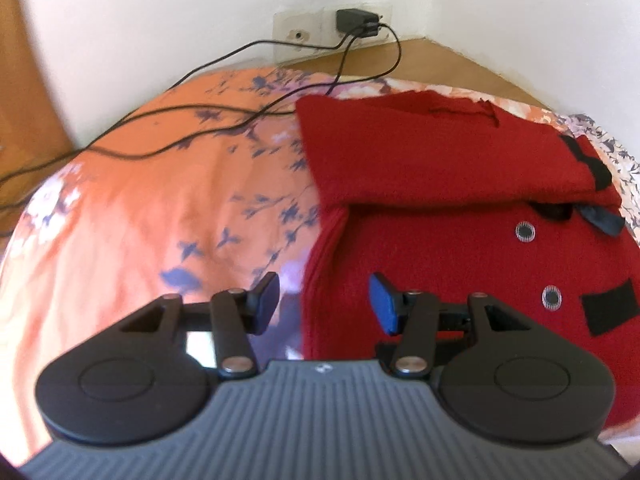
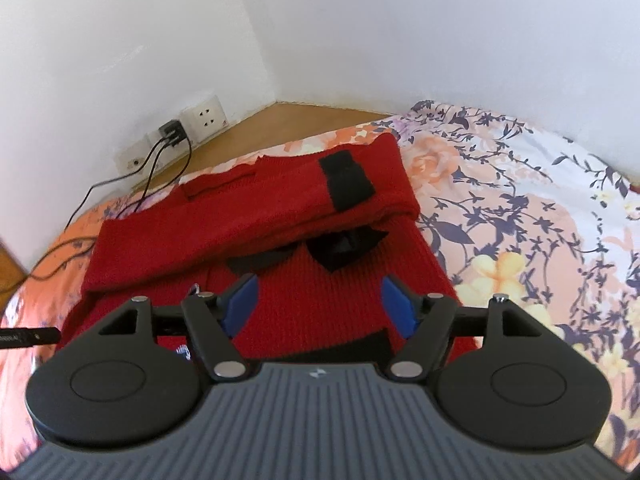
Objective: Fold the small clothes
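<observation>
Red knit fills the near ground of both views: a small sweater [image 2: 320,312] lying on a floral sheet [image 2: 540,220], with black patches, a black bow and two metal snaps [image 1: 525,232] on its front. The right gripper [image 2: 318,306] hangs directly over the sweater body, jaws spread wide with nothing between the blue pads [image 2: 242,304]; red cloth shows through the whole gap. The left gripper [image 1: 324,300] sits farther out, also wide apart and empty, and it straddles the sweater's left edge: one finger is over the sheet [image 1: 160,200], the other over the knit [image 1: 440,248]. That edge runs away from the left gripper, roughly along the line its fingers point.

Beyond the grippers, a sleeve [image 2: 280,196] with a black cuff band [image 2: 346,184] lies folded across the upper body, its long axis running side to side. The far part of the garment looks already doubled over, and the lower body nearest the grippers is flat and single.

In my judgement the next fold brings the near hem up toward that sleeve band, so both grippers would need to bite the hem just below their present spots, which neither view shows clearly. The left is the better placed for the side edge, the right for the middle.

Past the sweater, a charger [image 1: 352,22] sits in a wall socket and its cables [image 1: 180,80] trail across the sheet to the left, apart from the knit.
</observation>
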{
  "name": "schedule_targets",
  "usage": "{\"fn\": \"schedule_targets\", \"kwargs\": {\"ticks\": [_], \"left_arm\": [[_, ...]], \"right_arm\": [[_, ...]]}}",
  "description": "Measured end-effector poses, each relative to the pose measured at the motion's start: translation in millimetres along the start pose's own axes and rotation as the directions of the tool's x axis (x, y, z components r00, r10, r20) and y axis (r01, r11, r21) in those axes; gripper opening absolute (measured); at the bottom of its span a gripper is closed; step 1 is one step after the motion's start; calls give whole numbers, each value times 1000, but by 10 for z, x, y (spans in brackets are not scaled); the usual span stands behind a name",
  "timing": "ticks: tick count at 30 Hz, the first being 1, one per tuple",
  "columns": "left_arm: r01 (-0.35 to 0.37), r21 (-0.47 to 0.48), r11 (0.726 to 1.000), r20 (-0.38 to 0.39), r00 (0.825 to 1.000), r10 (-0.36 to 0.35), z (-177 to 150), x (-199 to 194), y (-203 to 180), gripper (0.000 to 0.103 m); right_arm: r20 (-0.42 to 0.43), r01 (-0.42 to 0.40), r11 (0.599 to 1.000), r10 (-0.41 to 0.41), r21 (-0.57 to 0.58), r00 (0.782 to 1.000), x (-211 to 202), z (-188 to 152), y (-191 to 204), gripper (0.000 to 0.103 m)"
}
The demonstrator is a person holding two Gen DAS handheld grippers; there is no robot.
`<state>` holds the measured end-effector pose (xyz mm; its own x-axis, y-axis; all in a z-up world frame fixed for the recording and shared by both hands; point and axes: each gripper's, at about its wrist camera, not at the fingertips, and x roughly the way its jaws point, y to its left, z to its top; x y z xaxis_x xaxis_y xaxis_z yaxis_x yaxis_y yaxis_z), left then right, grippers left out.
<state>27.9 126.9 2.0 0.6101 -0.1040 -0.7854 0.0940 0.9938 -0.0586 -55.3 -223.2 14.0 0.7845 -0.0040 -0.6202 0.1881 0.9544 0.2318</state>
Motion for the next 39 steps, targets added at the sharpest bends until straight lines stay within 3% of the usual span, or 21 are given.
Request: {"fn": "schedule_targets", "kwargs": {"ticks": [5, 10, 25, 31, 36, 39], "left_arm": [[-53, -75, 996, -27, 998, 51, -250, -127, 86, 52], [-37, -154, 987, -68, 997, 27, -514, -276, 81, 52], [-54, -197, 979, -71, 997, 40, -1027, -537, -82, 52], [6, -236, 972, -65, 998, -22, -1128, -609, -20, 52], [90, -303, 949, -61, 992, -114, -1225, -613, 42, 52], [111, -316, 942, -39, 991, -130, -1240, -604, 50, 52]], "right_arm": [[-21, -11, 999, 10, -47, 1000, -125, -99, -84, 79], [-57, -27, 997, 23, -72, 998, -289, -243, -235, 80], [-97, 10, 996, -19, -94, 995, -664, -627, -721, 81], [-129, 0, 997, -9, -72, 992, -662, -728, -800, 81], [-168, -49, 999, 46, -16, 985, -620, -791, -859, 82], [-182, -77, 997, 78, 14, 980, -587, -811, -858, 82]]}}
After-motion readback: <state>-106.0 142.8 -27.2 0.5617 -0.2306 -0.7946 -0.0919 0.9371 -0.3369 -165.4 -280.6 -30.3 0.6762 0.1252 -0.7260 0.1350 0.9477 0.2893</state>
